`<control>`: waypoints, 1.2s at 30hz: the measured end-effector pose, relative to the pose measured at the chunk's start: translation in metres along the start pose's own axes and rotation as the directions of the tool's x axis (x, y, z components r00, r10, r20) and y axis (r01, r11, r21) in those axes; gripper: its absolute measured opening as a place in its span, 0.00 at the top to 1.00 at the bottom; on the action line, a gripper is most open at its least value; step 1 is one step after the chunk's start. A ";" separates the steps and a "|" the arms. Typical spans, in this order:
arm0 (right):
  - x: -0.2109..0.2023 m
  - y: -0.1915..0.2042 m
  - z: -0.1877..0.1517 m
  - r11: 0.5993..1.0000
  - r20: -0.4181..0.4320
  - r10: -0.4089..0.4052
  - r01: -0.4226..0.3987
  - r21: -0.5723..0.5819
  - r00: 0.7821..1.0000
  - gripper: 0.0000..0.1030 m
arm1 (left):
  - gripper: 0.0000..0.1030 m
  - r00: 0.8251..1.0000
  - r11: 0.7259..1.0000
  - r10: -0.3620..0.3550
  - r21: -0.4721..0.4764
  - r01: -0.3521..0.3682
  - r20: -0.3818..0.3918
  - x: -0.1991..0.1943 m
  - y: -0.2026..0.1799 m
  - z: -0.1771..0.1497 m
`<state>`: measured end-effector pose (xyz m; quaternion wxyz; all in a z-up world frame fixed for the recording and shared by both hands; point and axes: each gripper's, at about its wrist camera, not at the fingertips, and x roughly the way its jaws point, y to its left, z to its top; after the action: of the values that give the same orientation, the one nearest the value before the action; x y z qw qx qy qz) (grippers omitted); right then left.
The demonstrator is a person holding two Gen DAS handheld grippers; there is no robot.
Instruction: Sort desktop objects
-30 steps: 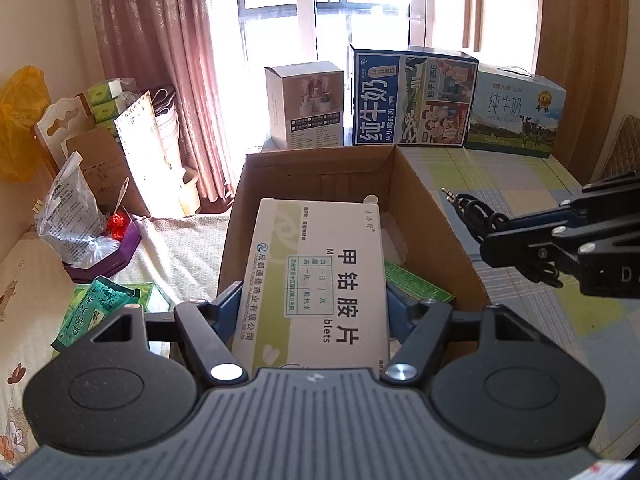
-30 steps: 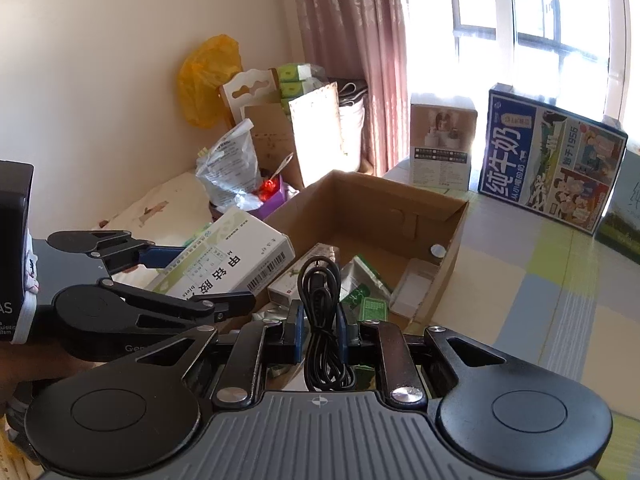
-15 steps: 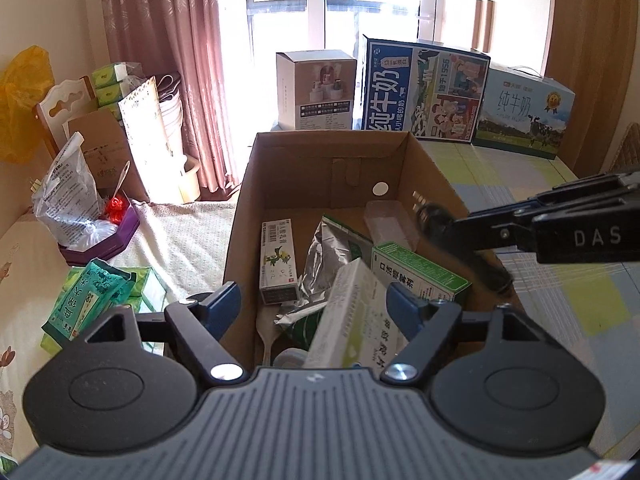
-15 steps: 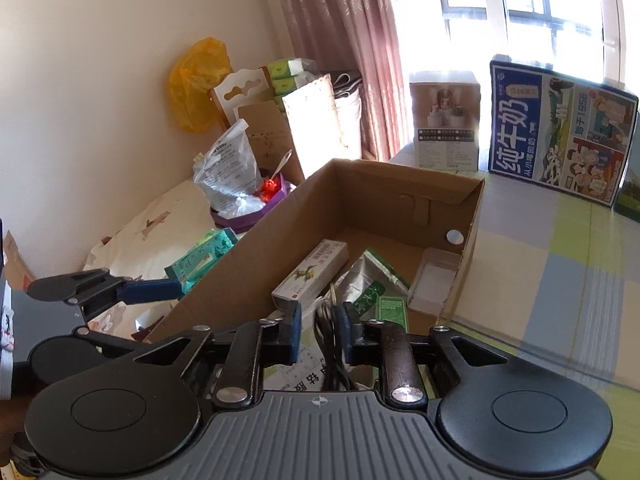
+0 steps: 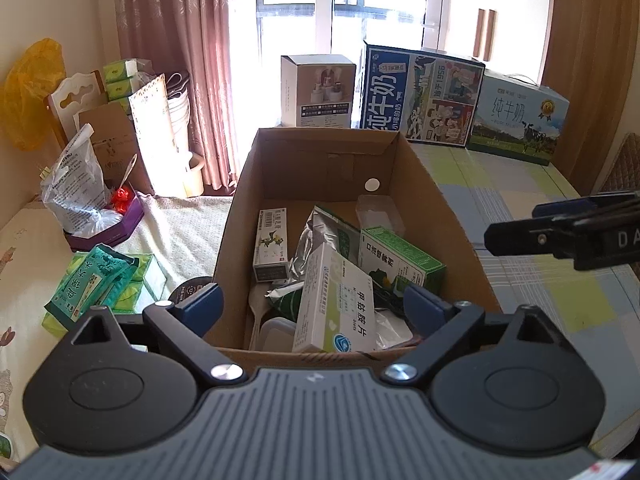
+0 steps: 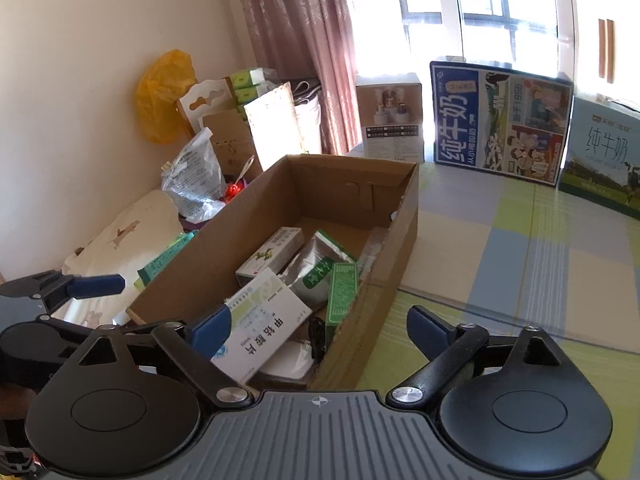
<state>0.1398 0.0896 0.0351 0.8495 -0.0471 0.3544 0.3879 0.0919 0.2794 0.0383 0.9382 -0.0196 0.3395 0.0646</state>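
An open cardboard box (image 5: 420,168) (image 6: 404,240) stands on the table and holds several items. A white and green medicine box (image 5: 338,304) (image 6: 260,320) leans at its near end. Beside it lie a dark green box (image 5: 400,256) (image 6: 342,292), a silver pouch (image 5: 320,236) and a narrow white box (image 5: 270,244). A black cable (image 6: 318,334) lies low in the box, partly hidden. My left gripper (image 5: 312,306) is open and empty above the box's near edge. My right gripper (image 6: 318,326) is open and empty at the box's near right corner.
Milk cartons (image 5: 420,96) (image 5: 518,120) and a white box (image 5: 318,90) stand at the table's far edge. Green tissue packs (image 5: 96,284), a plastic bag (image 5: 76,188) in a purple tray and more clutter lie left of the box. The checked tablecloth (image 6: 520,240) spreads to the right.
My left gripper let go of the white and green medicine box, which now leans inside the cardboard box. My right gripper let go of the black cable into the box. Both opened and drew back.
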 end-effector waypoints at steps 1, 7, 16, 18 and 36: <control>-0.005 0.002 -0.003 1.000 -0.004 -0.004 0.004 -0.006 1.000 0.05 | 0.03 1.000 1.000 0.006 0.003 -0.006 0.004 -0.004 -0.003 -0.001; -0.032 0.010 -0.021 1.000 -0.043 -0.011 0.011 0.004 0.999 0.02 | 0.01 0.999 0.999 0.052 -0.010 -0.052 0.015 -0.032 -0.017 -0.007; -0.076 0.019 -0.044 0.995 -0.080 -0.049 0.056 0.077 0.996 0.02 | 0.01 0.998 0.998 0.028 -0.049 -0.031 -0.051 -0.075 -0.035 -0.018; -0.085 0.021 -0.050 0.994 -0.085 -0.050 0.058 0.092 0.995 0.02 | 0.01 0.999 0.998 0.023 -0.051 -0.026 -0.047 -0.085 -0.039 -0.021; -0.118 0.043 -0.076 0.996 -0.077 -0.080 0.083 0.038 0.994 0.02 | 0.01 0.996 0.990 0.066 -0.124 -0.073 -0.063 -0.129 -0.041 -0.046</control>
<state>0.0139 0.0182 0.0622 0.8516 -0.0588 0.3917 0.3433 -0.0297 0.2209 0.0855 0.9218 -0.0691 0.3628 0.1180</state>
